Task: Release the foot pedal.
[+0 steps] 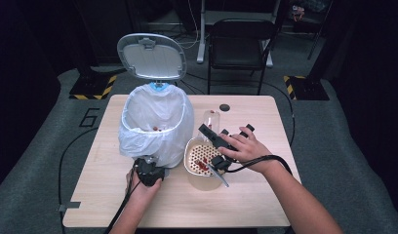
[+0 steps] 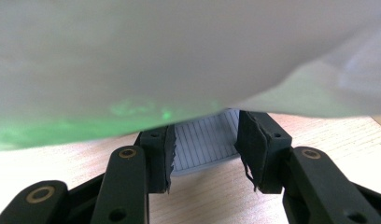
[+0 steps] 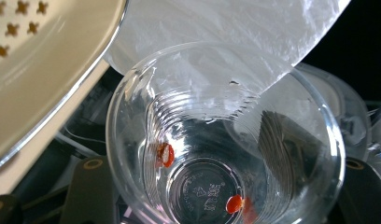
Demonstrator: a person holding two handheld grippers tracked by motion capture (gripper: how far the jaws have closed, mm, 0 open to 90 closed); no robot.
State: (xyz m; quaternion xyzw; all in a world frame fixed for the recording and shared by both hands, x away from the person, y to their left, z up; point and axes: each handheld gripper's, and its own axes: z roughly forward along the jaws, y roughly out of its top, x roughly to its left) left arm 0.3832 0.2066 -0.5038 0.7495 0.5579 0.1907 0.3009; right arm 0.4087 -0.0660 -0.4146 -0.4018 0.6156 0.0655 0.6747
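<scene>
A bin lined with a white bag [image 1: 155, 124] stands on the table's left half, its grey lid [image 1: 150, 56] raised. At the bin's foot my left gripper [image 1: 149, 162] is shut on the grey ribbed pedal [image 2: 205, 142], one pad on each side, under the bag [image 2: 179, 56]. My right gripper [image 1: 212, 128] is shut on a clear plastic cup [image 1: 211, 119], tipped on its side above a cream perforated strainer [image 1: 201, 156]. Looking into the cup [image 3: 216, 140], red bits [image 3: 164, 155] cling inside. The strainer's rim [image 3: 44, 74] shows at upper left.
The strainer holds red pieces and rests on a bowl [image 1: 207, 183] near the table's middle. A small dark round thing [image 1: 224, 107] lies at the table's far edge. A black chair [image 1: 241, 44] stands behind the table. Cables trail off the front edge.
</scene>
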